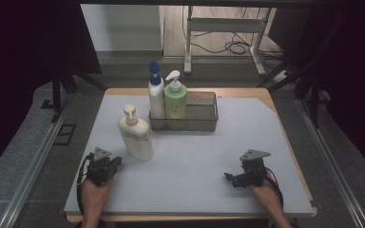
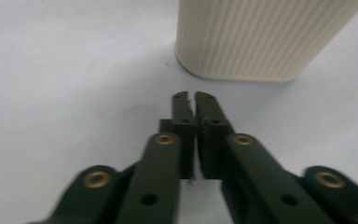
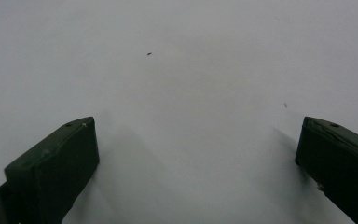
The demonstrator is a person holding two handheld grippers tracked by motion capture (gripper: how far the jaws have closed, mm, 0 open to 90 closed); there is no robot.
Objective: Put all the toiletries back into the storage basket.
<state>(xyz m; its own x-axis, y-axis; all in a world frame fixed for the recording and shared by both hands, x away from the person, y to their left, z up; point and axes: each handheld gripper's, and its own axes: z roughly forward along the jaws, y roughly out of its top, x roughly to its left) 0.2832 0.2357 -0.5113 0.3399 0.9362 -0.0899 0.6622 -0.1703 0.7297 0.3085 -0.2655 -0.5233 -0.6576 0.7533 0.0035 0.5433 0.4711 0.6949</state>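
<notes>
Toward the worktop's (image 1: pixel 266 118) left edge, the cream pump bottle (image 1: pixel 136 135) stands upright, probably heavy, rigid and slick; its ribbed body suits gripping. Just beside it, left gripper (image 2: pixel 193 100) is closed and empty; right gripper (image 3: pixel 196 154) gapes wide.

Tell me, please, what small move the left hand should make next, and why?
Probably open the left claw: its jaws are shut with nothing between them, and the cream ribbed plastic pump bottle stands just ahead, outside the clear bin holding two other bottles.
</notes>
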